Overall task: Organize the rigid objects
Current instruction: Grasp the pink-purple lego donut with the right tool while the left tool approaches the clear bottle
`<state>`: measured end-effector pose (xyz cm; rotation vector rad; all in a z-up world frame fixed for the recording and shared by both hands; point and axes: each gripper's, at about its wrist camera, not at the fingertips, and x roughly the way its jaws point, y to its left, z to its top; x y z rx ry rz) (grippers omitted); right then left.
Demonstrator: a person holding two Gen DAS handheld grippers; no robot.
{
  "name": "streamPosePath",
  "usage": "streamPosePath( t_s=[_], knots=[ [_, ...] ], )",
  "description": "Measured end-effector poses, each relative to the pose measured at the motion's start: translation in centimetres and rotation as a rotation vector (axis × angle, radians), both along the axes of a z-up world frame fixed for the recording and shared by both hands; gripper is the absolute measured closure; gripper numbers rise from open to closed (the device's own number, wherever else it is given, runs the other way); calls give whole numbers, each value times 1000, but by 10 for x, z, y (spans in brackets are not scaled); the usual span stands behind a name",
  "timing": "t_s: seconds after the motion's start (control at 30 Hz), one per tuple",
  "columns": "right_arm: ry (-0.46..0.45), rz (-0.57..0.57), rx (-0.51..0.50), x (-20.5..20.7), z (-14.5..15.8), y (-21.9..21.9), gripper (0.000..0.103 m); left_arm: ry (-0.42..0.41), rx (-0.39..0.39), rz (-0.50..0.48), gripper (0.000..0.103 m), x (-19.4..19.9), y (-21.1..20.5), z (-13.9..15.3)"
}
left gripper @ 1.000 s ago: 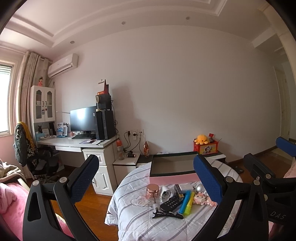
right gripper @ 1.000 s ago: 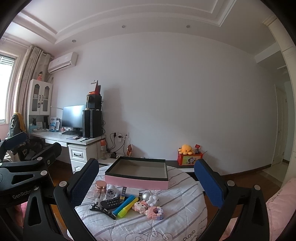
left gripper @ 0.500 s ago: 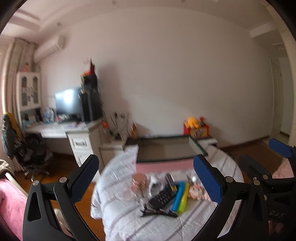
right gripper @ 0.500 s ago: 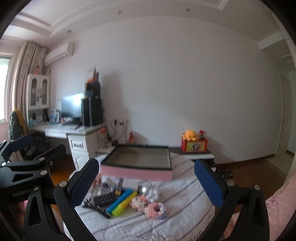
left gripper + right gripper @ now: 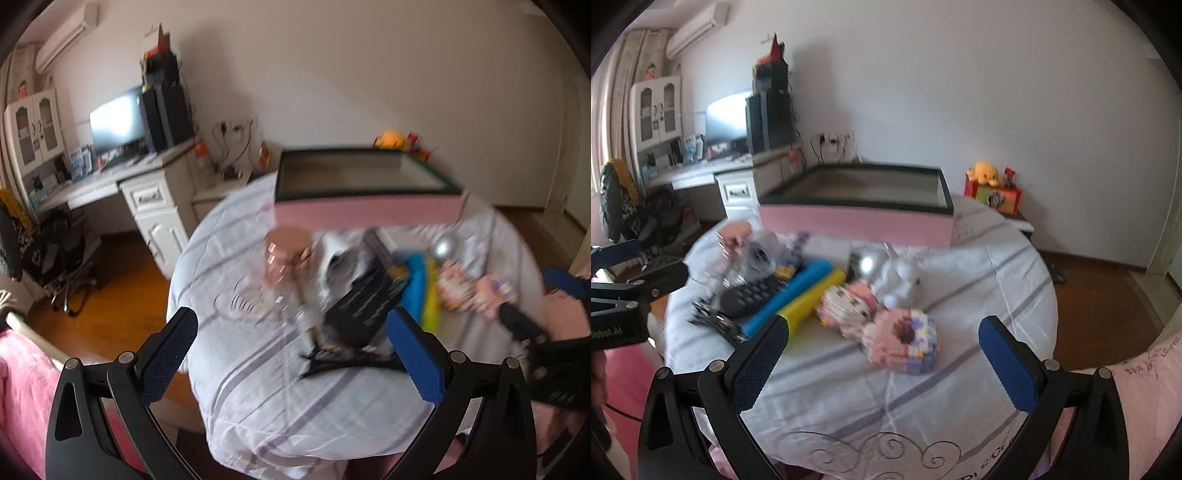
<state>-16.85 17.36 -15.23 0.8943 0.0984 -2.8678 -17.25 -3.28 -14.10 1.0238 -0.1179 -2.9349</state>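
At the bottom edge of each wrist view, both tools spread wide and holding nothing: left tool (image 5: 291,347) above the near left part of the round desk (image 5: 258,406), right tool (image 5: 884,349) above its near middle. Just beyond the right tool, a pink block-built ring (image 5: 903,341), with a second block figure (image 5: 846,301) touching it at 10 o'clock. Further toward 10 o'clock, a yellow tube (image 5: 812,299) and a blue tube (image 5: 788,299) lying side by side, tilted; left of those, a black remote (image 5: 750,293) and a black hair clip (image 5: 714,321) at the desk's left rim. At 12 o'clock from the block figure, a white figurine (image 5: 899,278) beside a silver ball (image 5: 864,264). Near the left rim, a clear bottle with a rose-gold cap (image 5: 286,243), blurred. At the far side of the desk, at 12 o'clock, a pink box (image 5: 857,221) with a dark rim, open on top, well apart from both tools. Past the desk, a white cabinet (image 5: 738,192) and an orange plush toy (image 5: 986,171) against the wall.
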Motion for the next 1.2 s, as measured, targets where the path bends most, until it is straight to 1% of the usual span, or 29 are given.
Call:
streamPosePath(
  t_s=[0.17, 0.23, 0.3, 0.37, 0.47, 0.53, 0.6, 0.67, 0.73, 0.8, 0.9, 0.97, 1.0, 1.03, 1.13, 1.17, 1.2],
  knots=[
    [-59, -23, 2, -14, -20, 17, 0, -80, 65, 7, 0, -18, -9, -24],
    [-76, -27, 8, -21, -26, 19, 0, -98, 63, -11, 0, -22, -7, -32],
    [-94, -28, 4, -27, -32, 23, 0, -118, 44, -4, 0, -26, -6, -40],
    [-107, -19, -13, -31, -36, 25, 0, -130, 52, 2, 0, -29, -7, -44],
    [-119, -12, -12, -37, -41, 25, 0, -134, 110, 16, 0, -33, -16, -43],
    [-124, -11, -5, -40, -44, 25, 0, -128, 124, 37, 0, -36, -24, -41],
    [-121, -2, -11, -42, -45, 26, 0, -124, 154, 52, 0, -40, -31, -40],
    [-124, 6, -13, -44, -45, 26, 0, -137, 161, 84, 0, -47, -35, -42],
    [-125, 13, -12, -47, -45, 26, 0, -154, 171, 71, 0, -55, -36, -46],
    [-128, 21, -9, -50, -45, 26, 0, -149, 155, 78, 0, -62, -33, -48],
    [-127, 32, -8, -52, -46, 28, 0, -155, 106, 85, 0, -70, -29, -51],
    [-123, 33, -7, -54, -46, 31, 0, -189, 91, 109, 0, -78, -30, -60],
    [-120, 34, -9, -54, -46, 32, 0, -192, 104, 109, 0, -80, -32, -62],
    [-120, 36, -10, -55, -46, 32, 0, -176, 110, 106, 0, -80, -33, -62],
    [-123, 41, -13, -55, -45, 32, 2, -170, 93, 84, 0, -83, -32, -62],
    [-121, 45, -18, -56, -44, 33, 6, -169, 88, 72, 3, -83, -32, -61],
    [-121, 55, -27, -56, -42, 33, 8, -162, 87, 57, 10, -83, -31, -59]
  ],
)
